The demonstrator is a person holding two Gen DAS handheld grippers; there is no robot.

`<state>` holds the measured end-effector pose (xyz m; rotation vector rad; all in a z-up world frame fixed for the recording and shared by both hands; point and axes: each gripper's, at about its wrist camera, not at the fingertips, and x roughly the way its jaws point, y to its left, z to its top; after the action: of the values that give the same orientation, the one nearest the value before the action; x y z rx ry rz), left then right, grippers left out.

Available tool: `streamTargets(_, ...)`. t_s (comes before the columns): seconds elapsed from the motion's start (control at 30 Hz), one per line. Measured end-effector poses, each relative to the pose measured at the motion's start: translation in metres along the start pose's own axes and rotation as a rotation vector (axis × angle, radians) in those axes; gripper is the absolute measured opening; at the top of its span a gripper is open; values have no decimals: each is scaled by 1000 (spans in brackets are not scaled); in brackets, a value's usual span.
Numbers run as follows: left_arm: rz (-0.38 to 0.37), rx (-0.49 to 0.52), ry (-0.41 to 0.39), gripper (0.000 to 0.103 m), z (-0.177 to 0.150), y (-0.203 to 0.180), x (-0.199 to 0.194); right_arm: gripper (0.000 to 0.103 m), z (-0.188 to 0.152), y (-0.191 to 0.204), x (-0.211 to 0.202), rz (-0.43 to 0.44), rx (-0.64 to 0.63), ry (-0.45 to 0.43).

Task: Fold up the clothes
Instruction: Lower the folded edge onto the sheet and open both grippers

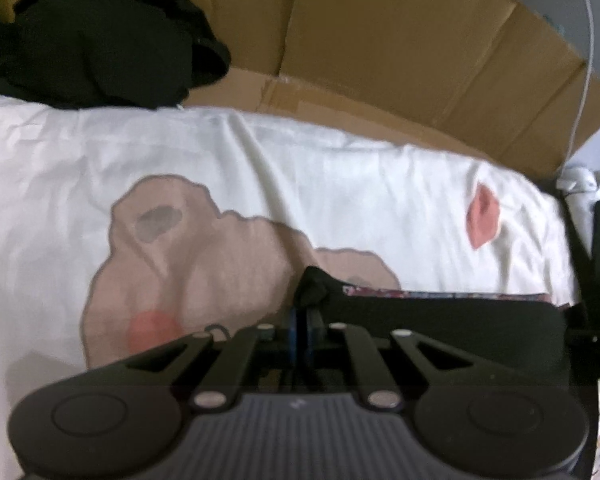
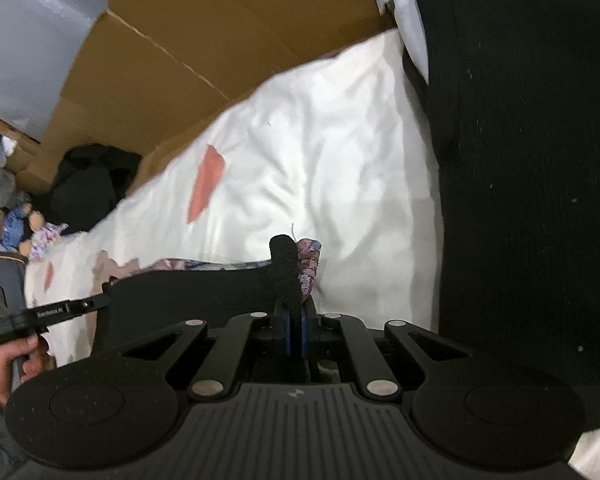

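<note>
Both hand-held grippers clenched on one black garment (image 1: 440, 320) with a patterned lining, stretched just above the bed: left hand-held gripper (image 1: 305, 312) pinching one corner, right hand-held gripper (image 2: 296, 312) pinching the other, where black cloth and patterned lining bunch together. Long edge running straight between the two grips, so neither hand nearer than the other. Soft, thin, limp fabric, sagging below the held edge. Underneath, a crumpled white bedsheet (image 1: 340, 168) printed with a brown bear; behind, flat cardboard (image 1: 380, 40) and a black clothes heap (image 1: 100, 32).
</note>
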<state>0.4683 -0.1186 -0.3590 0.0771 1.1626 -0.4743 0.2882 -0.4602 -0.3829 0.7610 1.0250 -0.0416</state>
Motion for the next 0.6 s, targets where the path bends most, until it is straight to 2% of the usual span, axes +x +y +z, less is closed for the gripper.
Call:
streamTargets(0.1, 43, 3, 12, 13, 1, -5, 5, 13, 1, 1, 1, -20, 21, 3)
streamTargets(0.17, 47, -4, 12, 22, 0, -5, 0, 29, 1, 5, -4, -44, 19, -8)
streamTargets(0.27, 63, 0, 24, 27, -3, -3, -11, 37, -1, 12, -18, -61, -16, -19)
streamTargets(0.43, 79, 4, 45, 27, -9, 2, -42, 39, -9, 17, -42, -68, -30, -22)
streamTargets(0.6, 88, -12, 63, 27, -16, 2, -78, 39, -26, 32, -75, -110, -67, -35)
